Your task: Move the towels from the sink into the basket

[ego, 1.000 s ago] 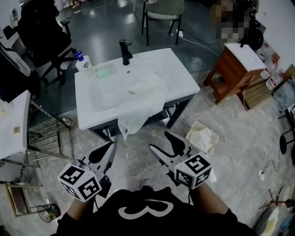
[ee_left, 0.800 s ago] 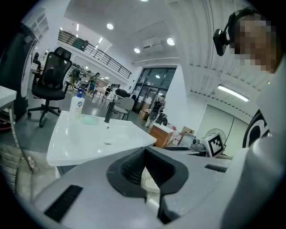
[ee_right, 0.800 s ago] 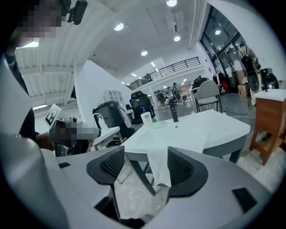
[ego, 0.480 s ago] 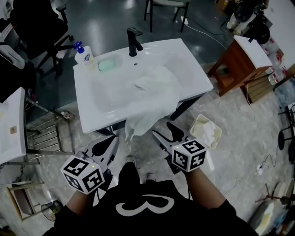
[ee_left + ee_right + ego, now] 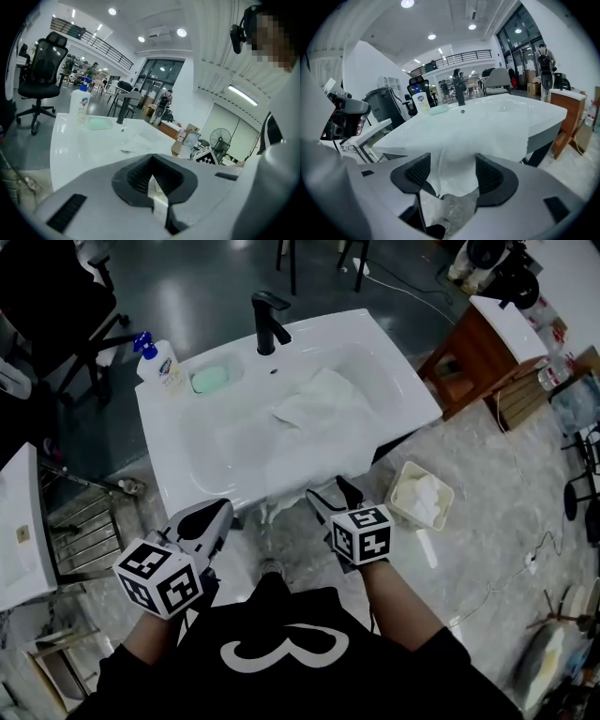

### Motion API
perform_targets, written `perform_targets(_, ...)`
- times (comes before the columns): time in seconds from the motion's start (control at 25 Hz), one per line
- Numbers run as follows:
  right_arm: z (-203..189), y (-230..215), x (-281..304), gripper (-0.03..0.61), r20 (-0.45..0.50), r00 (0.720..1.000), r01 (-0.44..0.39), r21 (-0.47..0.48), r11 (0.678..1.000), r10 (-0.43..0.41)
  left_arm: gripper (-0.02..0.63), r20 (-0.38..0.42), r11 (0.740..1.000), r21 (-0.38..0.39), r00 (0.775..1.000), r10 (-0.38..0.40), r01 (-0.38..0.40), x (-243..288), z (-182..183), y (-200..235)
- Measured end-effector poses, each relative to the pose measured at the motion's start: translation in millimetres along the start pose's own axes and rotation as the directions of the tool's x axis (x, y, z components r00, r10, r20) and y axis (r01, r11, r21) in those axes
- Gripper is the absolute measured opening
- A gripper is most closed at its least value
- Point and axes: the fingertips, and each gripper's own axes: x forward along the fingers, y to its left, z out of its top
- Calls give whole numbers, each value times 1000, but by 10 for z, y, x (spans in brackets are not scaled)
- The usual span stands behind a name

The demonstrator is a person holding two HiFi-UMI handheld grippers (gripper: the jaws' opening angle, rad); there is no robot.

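Nearest us, our left two-jaw gripper (image 5: 211, 517) hangs with jaws pressed together on nothing, just short of the white ceramic sink (image 5: 159, 442). Our right gripper (image 5: 330, 491) is spread wide. The crumpled white cloth towel (image 5: 319, 401) drapes over the sink's front edge, and its hanging tail sits between the jaws, unpinched. A second ago both grippers hung well back from it.

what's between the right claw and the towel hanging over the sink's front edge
Nothing visible. The right claw is open, and the towel hangs straight ahead, its lower end already between the jaws, not yet clamped.
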Motion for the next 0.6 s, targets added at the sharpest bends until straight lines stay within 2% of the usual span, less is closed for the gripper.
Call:
perform_targets(0.44,17,-177,220,277,28,998,50,67,997,-51,6,-22,1000,4,999,-26,26,313,214,333)
perform_targets(0.48,17,-195,219,260,28,998,59,72,996,-61,6,-24,1000,6,999,-28,28,335,227,342)
perform_targets(0.6,5,-265,215,119,28,995,91,125,988,-95,6,-33,999,10,999,-36,36,404,246,356)
